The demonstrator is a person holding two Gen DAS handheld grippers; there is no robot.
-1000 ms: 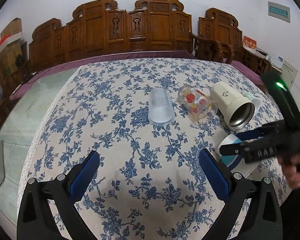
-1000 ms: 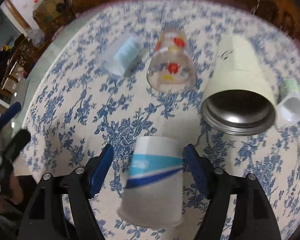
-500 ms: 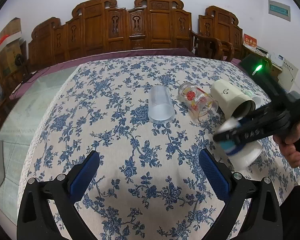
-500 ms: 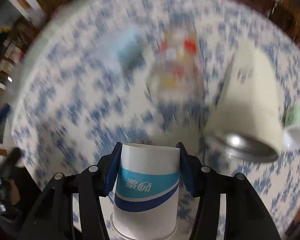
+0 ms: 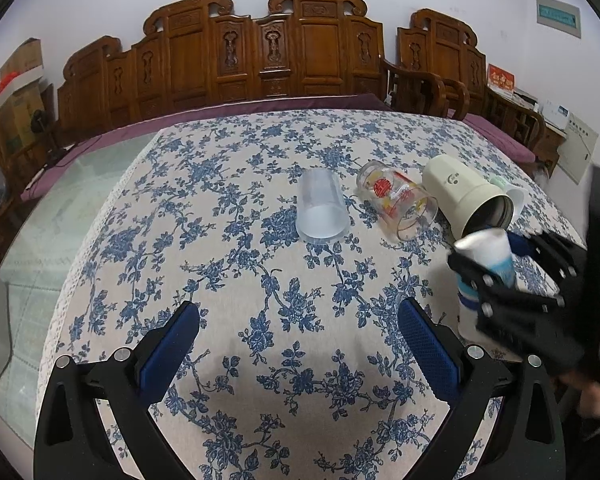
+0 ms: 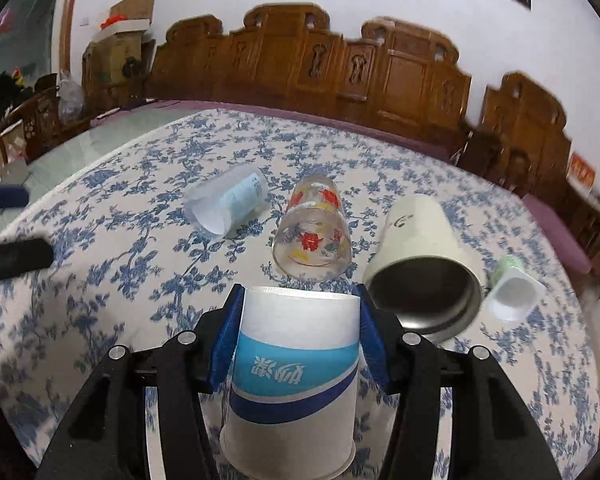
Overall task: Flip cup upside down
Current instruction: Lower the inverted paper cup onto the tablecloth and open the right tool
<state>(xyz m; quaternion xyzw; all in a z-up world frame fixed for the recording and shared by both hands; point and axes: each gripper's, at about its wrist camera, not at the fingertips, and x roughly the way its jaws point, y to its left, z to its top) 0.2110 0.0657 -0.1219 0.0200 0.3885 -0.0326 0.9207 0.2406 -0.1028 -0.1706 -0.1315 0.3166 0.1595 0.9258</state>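
With the right gripper clenched on the paper cup, base up and rim down just below its fingers, lower it squarely until the rim seats flat on the tablecloth, then release; the left gripper hangs agape, idle.

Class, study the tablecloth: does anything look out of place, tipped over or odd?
Yes. Four vessels lie on their sides: a frosted plastic cup, a flower-printed glass, a cream steel-lined mug and a small white pot. The right claw holds a paper cup mouth-down, its print inverted.
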